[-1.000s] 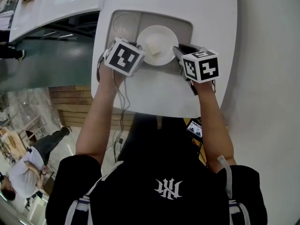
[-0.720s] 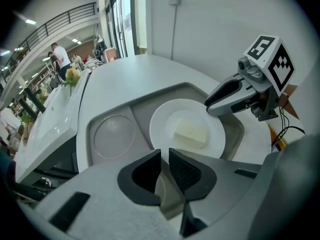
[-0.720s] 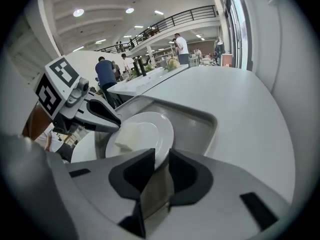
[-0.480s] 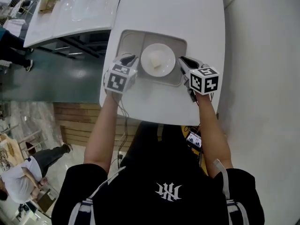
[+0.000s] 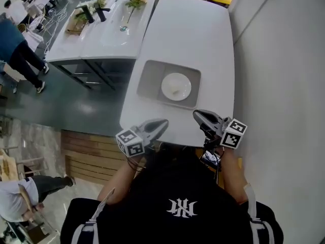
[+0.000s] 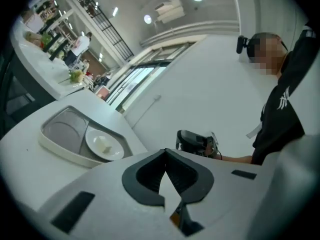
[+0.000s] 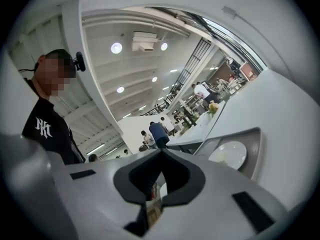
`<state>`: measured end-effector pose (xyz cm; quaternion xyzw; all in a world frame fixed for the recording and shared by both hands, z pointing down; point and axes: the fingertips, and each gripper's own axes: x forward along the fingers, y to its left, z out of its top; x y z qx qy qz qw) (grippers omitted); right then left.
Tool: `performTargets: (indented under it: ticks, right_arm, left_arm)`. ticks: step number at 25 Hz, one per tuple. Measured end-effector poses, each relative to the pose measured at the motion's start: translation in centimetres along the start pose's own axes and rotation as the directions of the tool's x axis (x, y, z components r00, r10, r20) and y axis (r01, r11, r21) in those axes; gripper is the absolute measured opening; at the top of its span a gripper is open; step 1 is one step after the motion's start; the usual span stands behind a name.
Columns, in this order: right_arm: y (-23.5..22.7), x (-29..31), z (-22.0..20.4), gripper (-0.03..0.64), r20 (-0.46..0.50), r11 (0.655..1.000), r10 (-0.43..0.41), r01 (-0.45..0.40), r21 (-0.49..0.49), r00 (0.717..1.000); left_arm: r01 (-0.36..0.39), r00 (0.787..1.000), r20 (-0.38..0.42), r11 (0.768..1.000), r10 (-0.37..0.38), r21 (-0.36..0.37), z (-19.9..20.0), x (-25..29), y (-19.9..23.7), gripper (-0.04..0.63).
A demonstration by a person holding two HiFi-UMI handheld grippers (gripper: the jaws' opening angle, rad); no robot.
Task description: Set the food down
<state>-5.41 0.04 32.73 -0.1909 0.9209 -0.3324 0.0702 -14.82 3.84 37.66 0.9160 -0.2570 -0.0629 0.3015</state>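
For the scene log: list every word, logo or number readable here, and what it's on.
"NY": white monogram on the person's black shirt.
The left gripper and right gripper carry square patterns only, no letters.
The tray and plate: no print visible.

The left gripper [image 5: 163, 122] and right gripper [image 5: 196, 115] are pulling back toward 6 o'clock, leaving the sides of the grey rectangular plastic tray [image 5: 148, 79], now well apart at 12 o'clock. Both sets of jaws are closing together, empty.
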Motion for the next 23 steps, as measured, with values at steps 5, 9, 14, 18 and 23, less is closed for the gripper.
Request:
performTargets:
  ticks: [5, 9, 14, 18, 23]
  right_arm:
    - [3.7, -0.9, -1.6, 0.004, 0.014, 0.992, 0.090, -0.088, -0.088, 0.996]
    - [5.5, -2.2, -2.7, 0.003, -0.024, 0.981, 0.146, -0.148, -0.127, 0.989]
    - [6.6, -6.3, -3.9, 0.004, -0.044, 0.977, 0.152, -0.157, -0.144, 0.987]
    - [6.8, -9.6, -5.0, 0.004, -0.035, 0.982, 0.140, -0.143, -0.122, 0.990]
    - [7.7, -13.1, -4.0, 0.005, -0.008, 0.978, 0.158, -0.158, -0.139, 0.987]
  left_arm:
    - [0.098, 0.995, -0.016, 0.995, -0.098, 0.028, -1.0, 0.1, -4.3, 0.006]
    - [0.098, 0.989, 0.120, 0.994, -0.091, -0.048, -0.4, -1.0, -5.5, 0.007]
    - [0.090, 0.995, 0.037, 0.995, -0.091, 0.039, -1.7, 1.1, -8.8, 0.006]
    - [0.061, 0.998, 0.009, 0.997, -0.061, 0.043, -2.5, 2.3, -10.2, 0.006]
    - [0.064, 0.997, -0.039, 0.996, -0.061, 0.059, -4.1, 3.4, -12.3, 0.006]
